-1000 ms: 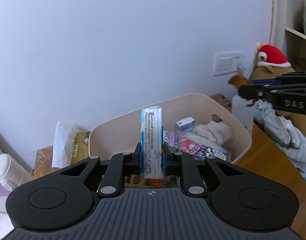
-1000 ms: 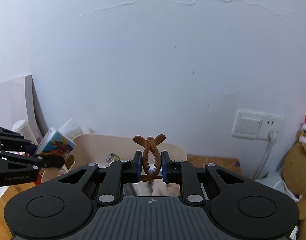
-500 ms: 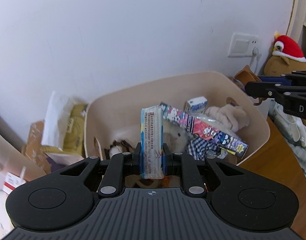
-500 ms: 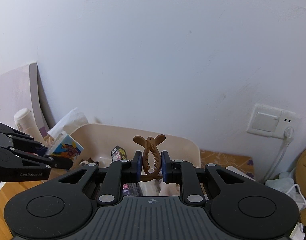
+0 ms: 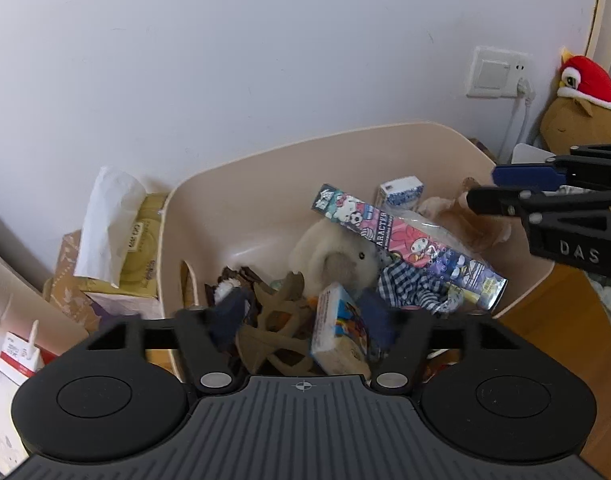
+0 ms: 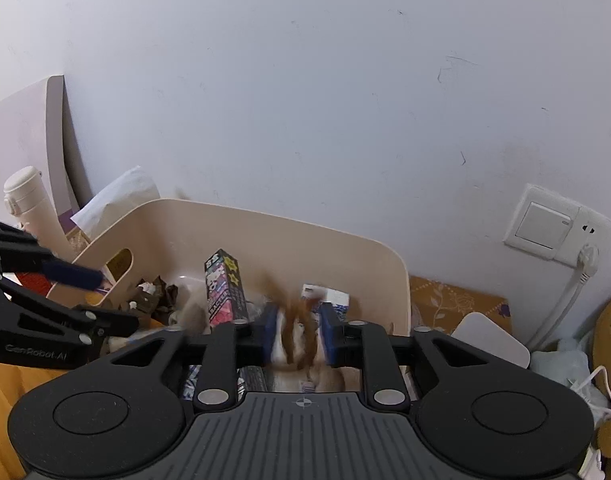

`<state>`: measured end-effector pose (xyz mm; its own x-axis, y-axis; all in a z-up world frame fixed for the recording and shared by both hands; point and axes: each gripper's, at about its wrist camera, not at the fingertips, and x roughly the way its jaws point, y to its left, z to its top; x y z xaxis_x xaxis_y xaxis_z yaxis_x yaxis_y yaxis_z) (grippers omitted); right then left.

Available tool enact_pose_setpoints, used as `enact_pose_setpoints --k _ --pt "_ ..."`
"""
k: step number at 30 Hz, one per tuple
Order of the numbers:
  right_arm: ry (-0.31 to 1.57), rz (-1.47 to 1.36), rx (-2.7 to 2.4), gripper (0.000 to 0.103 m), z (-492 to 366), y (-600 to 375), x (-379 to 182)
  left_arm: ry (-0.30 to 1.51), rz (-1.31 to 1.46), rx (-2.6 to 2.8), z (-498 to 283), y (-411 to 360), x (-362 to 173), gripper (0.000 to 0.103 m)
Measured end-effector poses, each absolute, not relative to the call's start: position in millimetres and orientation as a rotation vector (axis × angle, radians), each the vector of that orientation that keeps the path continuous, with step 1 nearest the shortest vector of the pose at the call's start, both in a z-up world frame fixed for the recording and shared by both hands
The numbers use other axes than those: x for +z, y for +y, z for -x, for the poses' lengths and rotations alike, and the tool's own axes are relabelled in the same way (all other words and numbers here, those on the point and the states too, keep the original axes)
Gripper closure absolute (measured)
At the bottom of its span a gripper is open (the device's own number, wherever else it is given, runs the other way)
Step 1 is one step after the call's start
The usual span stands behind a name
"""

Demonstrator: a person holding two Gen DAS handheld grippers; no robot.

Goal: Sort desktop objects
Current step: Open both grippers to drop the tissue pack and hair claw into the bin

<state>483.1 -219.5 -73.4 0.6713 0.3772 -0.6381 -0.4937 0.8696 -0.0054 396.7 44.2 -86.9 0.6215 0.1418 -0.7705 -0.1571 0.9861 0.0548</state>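
A cream plastic bin (image 5: 389, 148) stands against the white wall on a wooden table (image 5: 561, 320), and both grippers hang over its open top. The left gripper (image 5: 305, 320) has just been opening: its jaws stand spread wide, and the small tissue pack (image 5: 337, 330) lies tilted between them, touching neither pad, on top of the heap inside the bin. Just left of the pack lies a tan hair claw clip (image 5: 277, 320), with dark crumpled wrappers (image 5: 241, 280) behind it. Further in, a cream plush toy (image 5: 341, 256) rests under a long cartoon-printed box (image 5: 409, 248) that leans across a blue checked cloth (image 5: 409, 288), and a small blue-and-white carton (image 5: 401, 192) sits by the far wall of the bin. The right gripper (image 6: 297, 334) has also just been opening; its blue-padded jaws stand partly apart, and a brown hair claw clip (image 6: 301, 328) shows as a blur in the gap, clear of both pads, above the pale things in the bin. Whether it rests on anything cannot be told. Outside the bin, a tissue box (image 5: 137, 240) with a sheet sticking up sits on its left, a cream flask (image 6: 29, 204) stands beyond that, and a plush bird in a red hat (image 5: 581, 112) sits at the right below a wall socket (image 5: 497, 72).
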Motion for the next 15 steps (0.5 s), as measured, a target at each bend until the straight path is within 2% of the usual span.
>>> enact_pose_setpoints --k 1,6,10,15 --pt "0.67 0.19 0.492 0.052 -482.2 -218.8 -72.7 0.881 0.018 0.172 -396.3 44.3 -86.1 0.03" --pt "0.643 0.184 0.494 0.036 -471.6 -222.6 -67.0 0.878 0.017 0.181 -392.6 44.0 -84.6 0.03" --pt "0.606 0.144 0.482 0.012 -454.7 -231.5 -59.7 0.865 -0.003 0.183 -383.9 43.4 -84.3 0.03" --pt "0.582 0.132 0.481 0.01 -429.5 -243.4 -57.8 0.844 -0.005 0.185 -370.4 45.7 -80.1 0.03"
